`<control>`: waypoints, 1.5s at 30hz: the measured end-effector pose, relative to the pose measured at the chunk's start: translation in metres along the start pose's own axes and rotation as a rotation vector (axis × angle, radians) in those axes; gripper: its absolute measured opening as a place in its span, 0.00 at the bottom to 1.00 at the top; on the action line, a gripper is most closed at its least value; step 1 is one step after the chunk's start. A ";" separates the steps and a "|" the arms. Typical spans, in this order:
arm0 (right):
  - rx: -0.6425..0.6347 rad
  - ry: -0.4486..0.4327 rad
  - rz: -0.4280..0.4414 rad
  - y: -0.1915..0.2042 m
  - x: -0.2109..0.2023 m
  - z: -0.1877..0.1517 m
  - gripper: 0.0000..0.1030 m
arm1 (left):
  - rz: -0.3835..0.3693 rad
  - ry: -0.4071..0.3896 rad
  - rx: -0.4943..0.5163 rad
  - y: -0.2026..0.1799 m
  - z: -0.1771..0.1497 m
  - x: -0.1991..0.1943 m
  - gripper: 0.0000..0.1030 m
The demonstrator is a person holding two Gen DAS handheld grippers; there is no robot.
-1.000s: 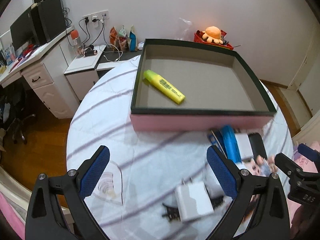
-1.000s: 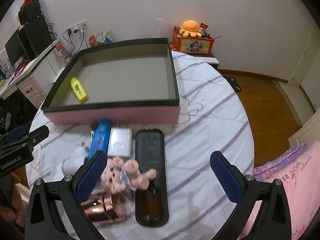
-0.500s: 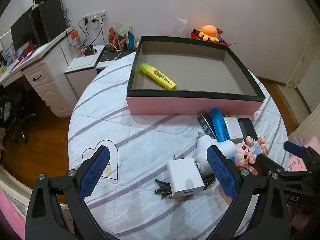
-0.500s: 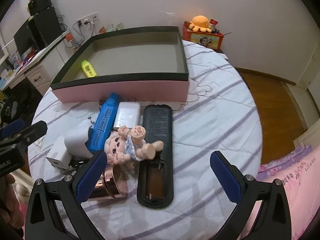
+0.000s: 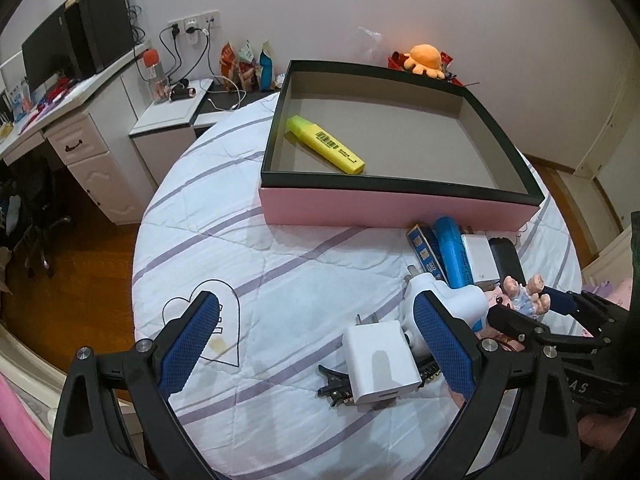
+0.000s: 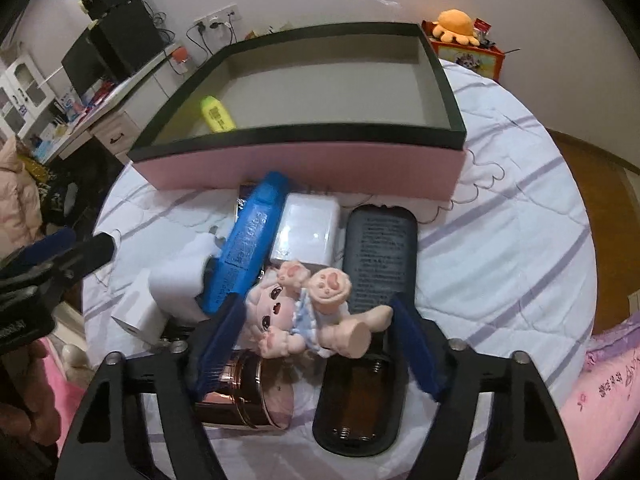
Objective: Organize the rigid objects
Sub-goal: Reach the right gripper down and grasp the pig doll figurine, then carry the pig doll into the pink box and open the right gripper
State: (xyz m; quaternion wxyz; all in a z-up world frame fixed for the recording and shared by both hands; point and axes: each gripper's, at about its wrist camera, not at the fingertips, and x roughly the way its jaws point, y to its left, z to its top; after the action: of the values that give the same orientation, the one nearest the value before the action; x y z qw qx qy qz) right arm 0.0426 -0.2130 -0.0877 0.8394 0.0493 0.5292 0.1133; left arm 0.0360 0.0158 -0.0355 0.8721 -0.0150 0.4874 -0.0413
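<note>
The doll (image 6: pixel 308 312) lies on the pile just before the pink box (image 6: pixel 304 168), between our right gripper (image 6: pixel 316 340) pads, whose jaws have just been closing but do not clearly pinch yet. Next we squeeze, then lift. Our left gripper (image 5: pixel 316 344) hangs open.
</note>
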 end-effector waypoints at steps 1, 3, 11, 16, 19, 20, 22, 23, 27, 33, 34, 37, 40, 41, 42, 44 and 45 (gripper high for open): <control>0.005 -0.001 0.008 -0.001 -0.001 0.000 0.68 | -0.001 0.001 -0.001 0.000 0.000 0.000 0.96; 0.014 -0.006 0.012 -0.004 -0.004 0.000 0.60 | -0.003 0.002 -0.001 0.000 0.000 0.001 0.96; -0.040 -0.002 0.029 0.005 -0.005 -0.004 0.60 | -0.003 0.003 0.005 -0.002 0.000 0.002 0.96; -0.041 -0.011 0.016 0.006 0.000 0.001 0.60 | -0.003 0.005 0.004 -0.003 -0.001 0.003 0.96; -0.037 -0.013 0.019 0.006 -0.002 0.000 0.59 | -0.001 0.004 0.003 -0.002 -0.001 0.003 0.96; -0.032 -0.015 0.024 0.005 -0.003 -0.001 0.59 | -0.001 0.005 0.001 -0.002 0.000 0.003 0.96; -0.019 -0.021 0.033 0.003 -0.006 -0.003 0.59 | -0.001 0.006 0.001 -0.001 0.000 0.003 0.96; -0.016 -0.023 0.034 0.002 -0.007 -0.005 0.59 | -0.001 0.007 0.001 -0.001 0.000 0.003 0.96; -0.014 -0.042 0.029 0.003 -0.015 -0.005 0.59 | -0.003 0.006 0.004 -0.002 0.000 0.003 0.96; -0.007 -0.076 0.018 0.002 -0.025 0.001 0.59 | -0.003 0.006 0.001 -0.002 0.000 0.003 0.96; -0.005 -0.083 0.020 0.003 -0.028 0.004 0.59 | -0.001 0.005 0.001 -0.002 0.000 0.002 0.96; -0.010 -0.107 0.023 0.005 -0.035 0.011 0.59 | 0.000 -0.002 0.001 -0.003 0.003 0.001 0.96; -0.021 -0.128 0.024 0.007 -0.041 0.020 0.59 | -0.004 -0.016 0.005 -0.004 0.009 -0.002 0.96; -0.023 -0.133 0.024 0.008 -0.042 0.023 0.59 | -0.005 -0.020 0.007 -0.004 0.011 -0.002 0.96; -0.023 -0.137 0.026 0.008 -0.044 0.026 0.59 | -0.007 -0.024 0.008 -0.004 0.015 -0.002 0.96; -0.027 -0.150 0.031 0.009 -0.047 0.033 0.59 | -0.013 -0.035 0.008 -0.005 0.022 -0.003 0.96; -0.030 -0.156 0.032 0.010 -0.048 0.037 0.59 | -0.016 -0.040 0.009 -0.005 0.026 -0.003 0.96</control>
State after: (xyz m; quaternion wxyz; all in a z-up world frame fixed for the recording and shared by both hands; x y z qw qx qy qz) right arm 0.0544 -0.2141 -0.0277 0.8768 0.0537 0.4597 0.1302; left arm 0.0567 0.0103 -0.0191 0.8815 -0.0155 0.4693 -0.0501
